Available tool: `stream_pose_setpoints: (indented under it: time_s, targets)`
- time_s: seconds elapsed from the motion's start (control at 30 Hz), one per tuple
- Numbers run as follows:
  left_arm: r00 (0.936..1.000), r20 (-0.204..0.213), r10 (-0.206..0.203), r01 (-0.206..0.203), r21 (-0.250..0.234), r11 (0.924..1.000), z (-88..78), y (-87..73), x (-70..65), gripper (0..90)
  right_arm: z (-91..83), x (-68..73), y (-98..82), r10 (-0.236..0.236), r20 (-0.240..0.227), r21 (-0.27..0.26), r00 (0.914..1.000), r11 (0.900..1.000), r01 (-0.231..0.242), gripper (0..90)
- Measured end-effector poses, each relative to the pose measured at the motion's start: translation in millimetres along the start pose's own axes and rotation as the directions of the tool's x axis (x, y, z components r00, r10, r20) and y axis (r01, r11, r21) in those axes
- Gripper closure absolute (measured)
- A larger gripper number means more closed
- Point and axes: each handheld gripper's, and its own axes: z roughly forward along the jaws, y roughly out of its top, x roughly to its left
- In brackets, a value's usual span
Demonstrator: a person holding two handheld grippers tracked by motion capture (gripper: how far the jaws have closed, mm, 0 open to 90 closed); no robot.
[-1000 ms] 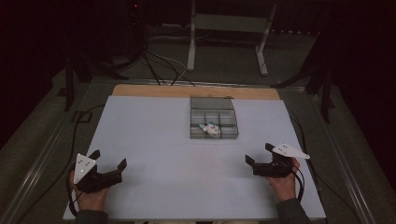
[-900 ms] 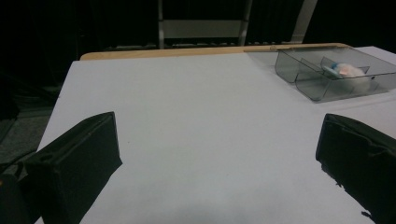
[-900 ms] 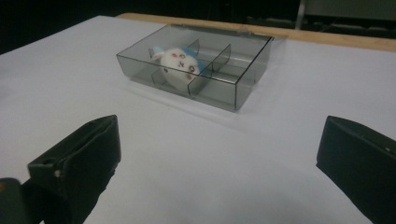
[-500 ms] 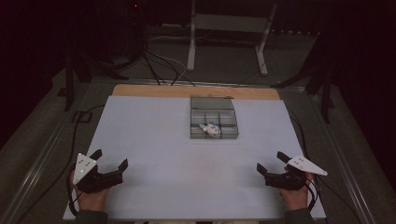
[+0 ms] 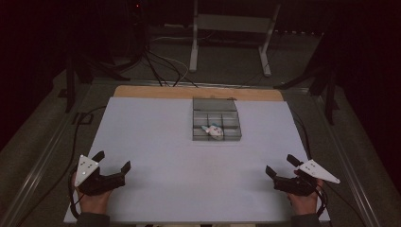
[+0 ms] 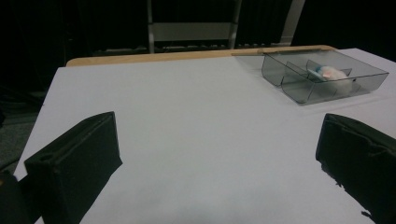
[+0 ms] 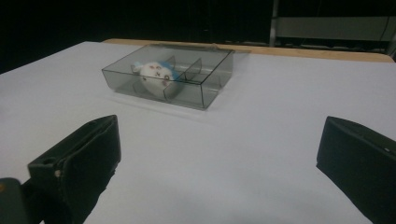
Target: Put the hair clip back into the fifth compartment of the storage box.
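Note:
A clear grey divided box (image 5: pixel 216 125) sits at the table's far middle, with a small white and blue toy (image 5: pixel 213 132) in its front middle compartment. The same box (image 6: pixel 322 74) lies far right in the left gripper view, the toy (image 6: pixel 329 74) inside. In the right gripper view the box (image 7: pixel 173 77) is ahead left, holding the toy (image 7: pixel 156 77). My left gripper (image 5: pixel 112 161) rests open near the front left edge. My right gripper (image 5: pixel 281 165) stands open near the front right. Both hold nothing.
The white table top (image 5: pixel 156 142) has a wooden strip (image 5: pixel 156 91) along its far edge. Behind the table stand a metal frame (image 5: pixel 231 28) and floor cables (image 5: pixel 161 64). A cable (image 5: pixel 80 125) runs off the left side.
My right gripper has drawn back toward the front right corner of the table and now stays there. The left gripper has barely shifted. The box and toy are unmoved.

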Motion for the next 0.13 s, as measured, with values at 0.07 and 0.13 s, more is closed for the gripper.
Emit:
stream_pose_setpoints:
  time_s: [0.07, 0.13]
  targets:
    - [1.0000, 0.001, 0.003, -0.003, 0.005, 1.0000, 1.2, -0.1, -0.3, 0.7, -0.3, 0.2, -0.2, -0.005, 0.006, 0.002, 1.0000, 1.000, 0.005, 0.0]
    - [1.0000, 0.001, 0.007, -0.007, 0.010, 0.9999, 2.4, -0.3, -0.7, 0.7, 0.0, -0.2, -0.5, -0.008, 0.012, 0.006, 0.9999, 1.000, 0.008, 0.0]
